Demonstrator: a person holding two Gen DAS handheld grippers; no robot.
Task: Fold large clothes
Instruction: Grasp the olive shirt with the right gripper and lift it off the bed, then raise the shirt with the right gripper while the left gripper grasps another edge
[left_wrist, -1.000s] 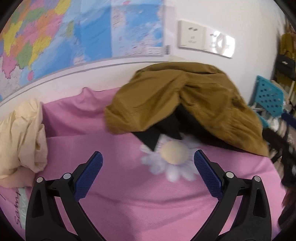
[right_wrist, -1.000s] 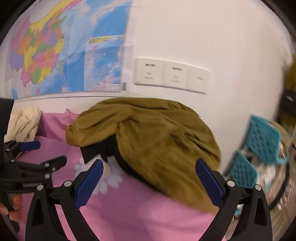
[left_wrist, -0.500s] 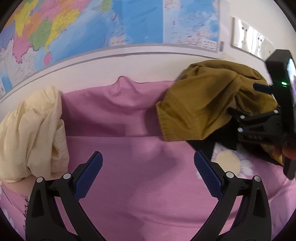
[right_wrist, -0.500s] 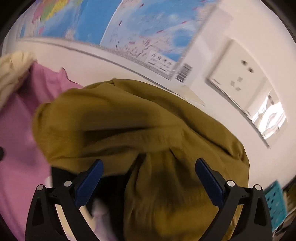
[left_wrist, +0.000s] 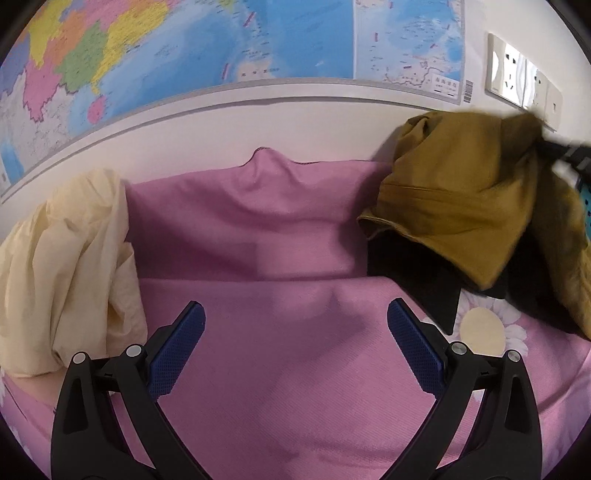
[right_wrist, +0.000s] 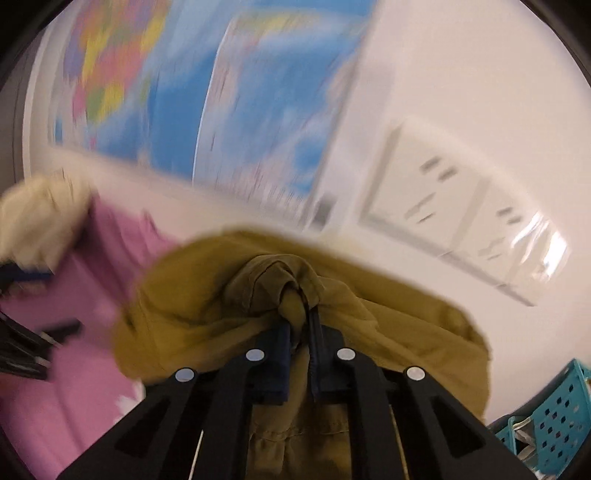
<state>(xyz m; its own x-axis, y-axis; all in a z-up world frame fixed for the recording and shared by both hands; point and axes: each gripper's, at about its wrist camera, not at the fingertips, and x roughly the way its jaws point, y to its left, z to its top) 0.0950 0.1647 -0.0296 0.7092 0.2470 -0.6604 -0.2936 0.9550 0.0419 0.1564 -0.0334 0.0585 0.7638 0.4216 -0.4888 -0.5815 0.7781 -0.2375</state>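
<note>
A mustard-brown jacket (left_wrist: 465, 199) with a dark lining is bunched at the right of the pink bedsheet (left_wrist: 288, 369), lifted at its top. My right gripper (right_wrist: 300, 317) is shut on a fold of the jacket (right_wrist: 295, 280) and holds it up; it shows blurred at the right edge of the left wrist view (left_wrist: 565, 151). My left gripper (left_wrist: 295, 332) is open and empty over the pink sheet, left of the jacket. A black garment (left_wrist: 417, 280) lies under the jacket.
A cream garment (left_wrist: 70, 266) is piled at the left of the bed. A wall with a map (left_wrist: 221, 51) and power sockets (left_wrist: 517, 74) runs along the back. A teal perforated basket (right_wrist: 550, 417) stands at the right.
My right gripper has closed on the jacket's top and is lifting it. My left gripper has swung left, so the jacket now sits at the right of its view.
</note>
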